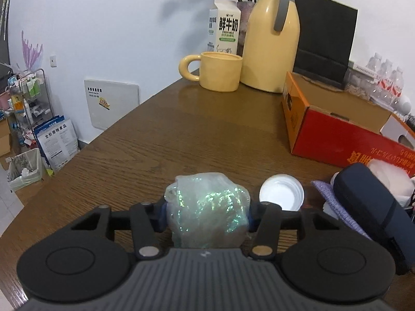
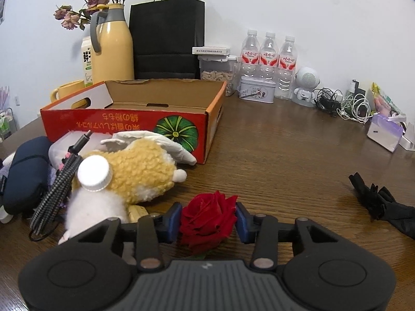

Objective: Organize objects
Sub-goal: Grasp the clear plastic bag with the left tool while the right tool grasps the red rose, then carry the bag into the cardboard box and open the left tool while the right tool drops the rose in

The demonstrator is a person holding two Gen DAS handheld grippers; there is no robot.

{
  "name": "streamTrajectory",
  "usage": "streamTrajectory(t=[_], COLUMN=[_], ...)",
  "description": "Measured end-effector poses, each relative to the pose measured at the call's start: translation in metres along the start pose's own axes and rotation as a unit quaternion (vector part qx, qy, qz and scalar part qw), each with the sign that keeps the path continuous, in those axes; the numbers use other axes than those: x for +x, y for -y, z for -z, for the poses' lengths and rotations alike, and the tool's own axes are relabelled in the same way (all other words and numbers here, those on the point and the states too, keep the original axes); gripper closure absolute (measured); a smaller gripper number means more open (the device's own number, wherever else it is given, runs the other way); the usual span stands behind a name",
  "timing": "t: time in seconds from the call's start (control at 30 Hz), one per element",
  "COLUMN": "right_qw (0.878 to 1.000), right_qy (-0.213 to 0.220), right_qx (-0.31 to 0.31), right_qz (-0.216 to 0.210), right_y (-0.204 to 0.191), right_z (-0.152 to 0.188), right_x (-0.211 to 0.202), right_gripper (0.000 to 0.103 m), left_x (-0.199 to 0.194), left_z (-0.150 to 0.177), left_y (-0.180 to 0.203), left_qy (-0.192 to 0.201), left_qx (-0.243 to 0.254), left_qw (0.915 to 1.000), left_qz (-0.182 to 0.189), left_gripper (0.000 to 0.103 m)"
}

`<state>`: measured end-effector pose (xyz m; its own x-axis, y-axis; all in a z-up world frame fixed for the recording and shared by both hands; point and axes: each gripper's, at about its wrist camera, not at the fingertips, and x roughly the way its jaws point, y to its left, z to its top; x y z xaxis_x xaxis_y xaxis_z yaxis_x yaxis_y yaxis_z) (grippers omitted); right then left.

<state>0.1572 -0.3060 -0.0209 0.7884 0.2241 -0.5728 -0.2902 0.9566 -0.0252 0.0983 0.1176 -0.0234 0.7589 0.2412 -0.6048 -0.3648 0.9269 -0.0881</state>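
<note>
My left gripper (image 1: 206, 213) is shut on a shimmering translucent plastic bundle (image 1: 207, 207), low over the wooden table (image 1: 181, 129). A white bottle cap (image 1: 281, 193) lies just right of it. My right gripper (image 2: 207, 220) is shut on a red rose (image 2: 207, 219) just above the table. The open red and orange cardboard box (image 2: 129, 124) stands ahead to the left; it also shows in the left wrist view (image 1: 337, 127). A pile lies before the box: a yellow plush toy (image 2: 140, 171), a white cap (image 2: 94, 172), a braided cable (image 2: 55, 189) and a navy case (image 2: 26, 173).
A yellow mug (image 1: 218, 71), yellow thermos (image 1: 272, 41), milk carton (image 1: 224, 29) and black paper bag (image 2: 166, 36) stand at the back. Water bottles (image 2: 268, 59), a tin (image 2: 256, 92), a white speaker (image 2: 306, 85), cables (image 2: 345, 105) and a black cloth (image 2: 384, 207) lie to the right.
</note>
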Motion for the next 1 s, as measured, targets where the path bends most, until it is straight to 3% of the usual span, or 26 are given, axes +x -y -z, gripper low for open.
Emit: streamTrajectory(t=[0.3, 0.67, 0.87, 1.0], right_qw=[1.0, 0.994, 0.991, 0.992], right_qy=[0.024, 0.104, 0.126, 0.115], right_qx=[0.002, -0.015, -0.009, -0.001], right_qz=[0.002, -0.011, -0.034, -0.044], right_y=[0.0, -0.023, -0.048, -0.062], right_z=[-0.01, -0.066, -0.107, -0.13], right_x=[-0.011, -0.019, 0.008, 0.041], right_gripper=[0.065, 0.065, 0.065, 0.065], left_x=[-0.02, -0.027, -0.003, 0.024], left_z=[-0.021, -0.078, -0.097, -0.1], left_y=[0.008, 0.076, 0.132, 0.161], left_qy=[0.044, 0.121, 0.122, 0.102], left_qx=[0.01, 0.056, 0.075, 0.079], left_qw=[0.9988, 0.986, 0.9793, 0.9809], left_qz=[0.017, 0.1, 0.143, 0.145], left_gripper=[0.052, 0.051, 0.051, 0.051])
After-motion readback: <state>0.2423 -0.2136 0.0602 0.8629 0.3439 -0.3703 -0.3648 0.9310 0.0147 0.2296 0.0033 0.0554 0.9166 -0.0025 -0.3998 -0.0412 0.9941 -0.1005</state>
